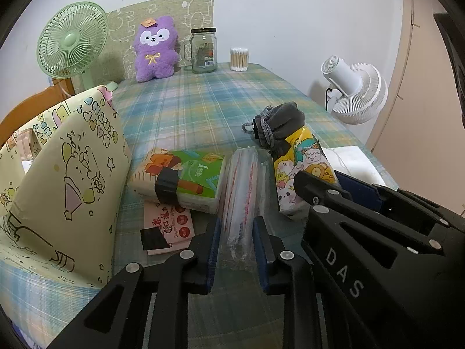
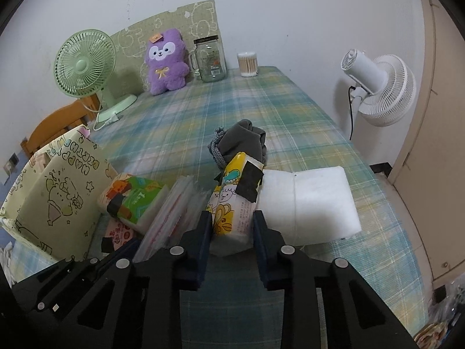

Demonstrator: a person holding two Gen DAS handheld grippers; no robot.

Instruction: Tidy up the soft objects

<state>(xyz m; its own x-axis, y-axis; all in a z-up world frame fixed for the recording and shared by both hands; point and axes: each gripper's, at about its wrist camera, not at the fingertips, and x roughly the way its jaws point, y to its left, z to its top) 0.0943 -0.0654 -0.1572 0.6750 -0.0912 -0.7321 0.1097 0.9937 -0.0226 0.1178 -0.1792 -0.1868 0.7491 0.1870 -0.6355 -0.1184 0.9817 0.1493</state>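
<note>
Clear crinkly plastic bag [image 1: 241, 192] lies flat on plaid bed [image 1: 189, 110], between left gripper [image 1: 236, 247] fingers, parted, touching neither side. Yellow cartoon tissue pack [image 2: 232, 203] sits between right gripper [image 2: 229, 238] fingers, also parted; contact unclear. Both grippers low, angled forward. Green tissue pack [image 1: 186, 180] beside paper box [image 1: 64, 180].

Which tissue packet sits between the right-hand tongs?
The yellow cartoon-animal packet, not the green-and-orange one, which lies further left beside the clear bag.
</note>
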